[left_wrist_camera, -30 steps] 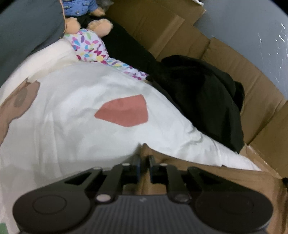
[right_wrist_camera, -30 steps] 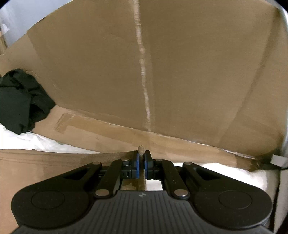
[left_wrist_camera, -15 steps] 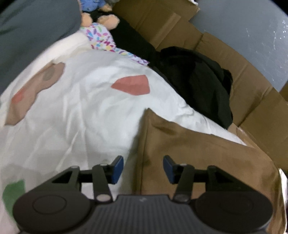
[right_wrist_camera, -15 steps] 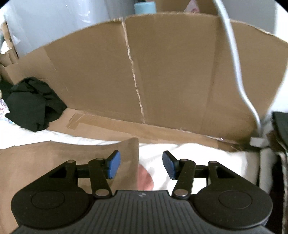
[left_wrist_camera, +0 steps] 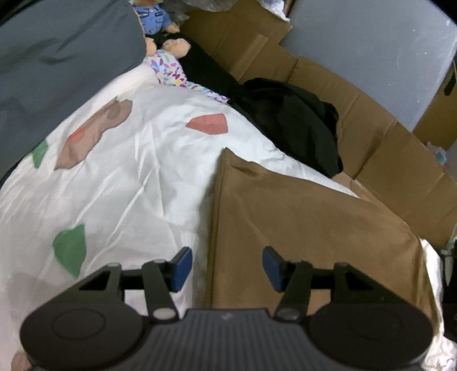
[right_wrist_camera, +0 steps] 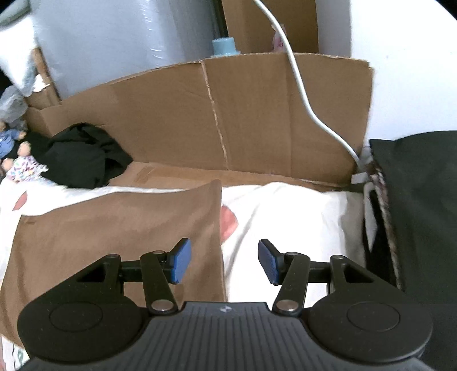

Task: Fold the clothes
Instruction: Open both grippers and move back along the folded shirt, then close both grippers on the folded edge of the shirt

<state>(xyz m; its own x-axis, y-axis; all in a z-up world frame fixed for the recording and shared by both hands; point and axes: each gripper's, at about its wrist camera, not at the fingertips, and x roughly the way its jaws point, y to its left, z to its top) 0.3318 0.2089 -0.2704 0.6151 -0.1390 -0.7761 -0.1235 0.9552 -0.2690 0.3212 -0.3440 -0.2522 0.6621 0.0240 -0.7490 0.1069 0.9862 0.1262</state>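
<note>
Both my tongs have just been opening and now stand apart with nothing between the pads. Left tongs (left_wrist_camera: 227,266) hang over the left edge of the brown garment (left_wrist_camera: 308,217), which lies flat on the white patterned bedsheet (left_wrist_camera: 128,171), lower right of frame. Right tongs (right_wrist_camera: 224,261) over its right edge. Black clothing pile (left_wrist_camera: 297,120) upper right against the cardboard (right_wrist_camera: 257,114).

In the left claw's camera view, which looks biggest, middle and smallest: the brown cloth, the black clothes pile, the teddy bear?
1. Brown cloth, though it lies nearest the camera, which inflates it.
2. Black clothes pile.
3. Teddy bear, smallest, but farthest away and partly hidden.
</note>
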